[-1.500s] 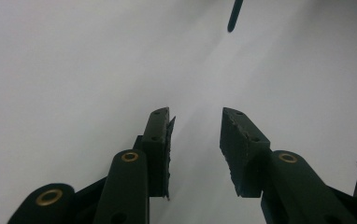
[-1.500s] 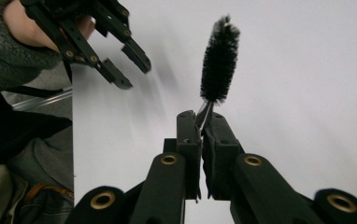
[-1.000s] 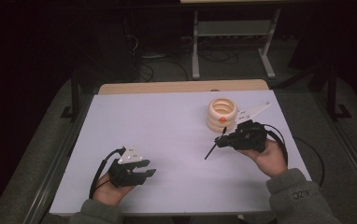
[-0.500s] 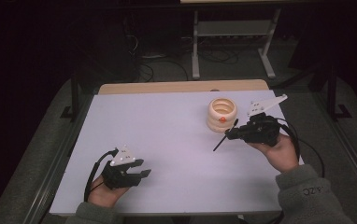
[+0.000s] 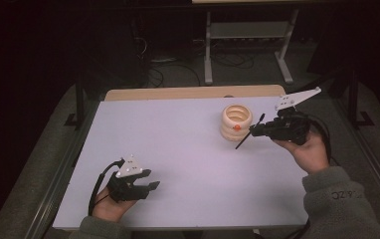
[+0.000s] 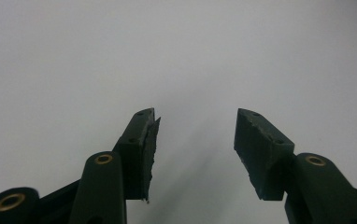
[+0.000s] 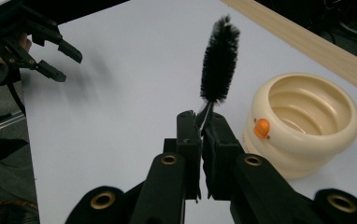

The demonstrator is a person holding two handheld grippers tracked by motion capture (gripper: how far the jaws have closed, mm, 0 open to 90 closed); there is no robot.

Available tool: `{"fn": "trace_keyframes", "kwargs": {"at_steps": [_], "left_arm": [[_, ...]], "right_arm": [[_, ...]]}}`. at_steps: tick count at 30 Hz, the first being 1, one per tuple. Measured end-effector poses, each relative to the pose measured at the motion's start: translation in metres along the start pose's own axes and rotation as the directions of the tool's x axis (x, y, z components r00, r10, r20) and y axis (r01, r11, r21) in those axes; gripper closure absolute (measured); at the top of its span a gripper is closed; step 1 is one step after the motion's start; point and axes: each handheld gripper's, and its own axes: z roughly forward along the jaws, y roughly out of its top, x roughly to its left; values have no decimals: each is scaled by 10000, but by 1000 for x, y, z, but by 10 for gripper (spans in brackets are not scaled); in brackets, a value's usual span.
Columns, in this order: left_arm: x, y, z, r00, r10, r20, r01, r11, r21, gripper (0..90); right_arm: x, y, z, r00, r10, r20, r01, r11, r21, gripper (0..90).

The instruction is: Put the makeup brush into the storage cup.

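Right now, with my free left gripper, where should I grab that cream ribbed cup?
Probably the cup's rim, from above: its top is open, so one jaw can go inside and one outside. The left gripper is open; the ribbed body looks too wide for it.

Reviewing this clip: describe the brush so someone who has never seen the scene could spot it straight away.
Start at the white table and go to its far right part, where a cream ribbed bowl stands. Just right of it, the right gripper is clamped on a thin wire stem. The brush is the narrow black bristly cylinder on that stem, the only slender fuzzy thing there.
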Motion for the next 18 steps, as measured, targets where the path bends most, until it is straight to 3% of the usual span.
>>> {"fn": "trace_keyframes", "kwargs": {"at_steps": [9, 11, 15, 18], "left_arm": [[2, -1, 2, 10000, -1, 41, 1, 10000, 74, 439], [1, 0, 2, 10000, 79, 60, -80, 9999, 121, 435], [4, 0, -1, 9999, -131, 38, 131, 9998, -127, 429], [4, 0, 0, 10000, -58, 33, 58, 10000, 3, 424]], "right_arm": [[-1, 23, -8, 9993, -174, 331, 176, 9998, -51, 849], [-3, 28, -9, 9989, -153, 444, 155, 9999, -51, 849], [-11, 37, -11, 9978, 29, 662, -24, 10000, -73, 848], [-17, 43, -11, 9965, 161, 821, -156, 9999, -70, 848]]}}
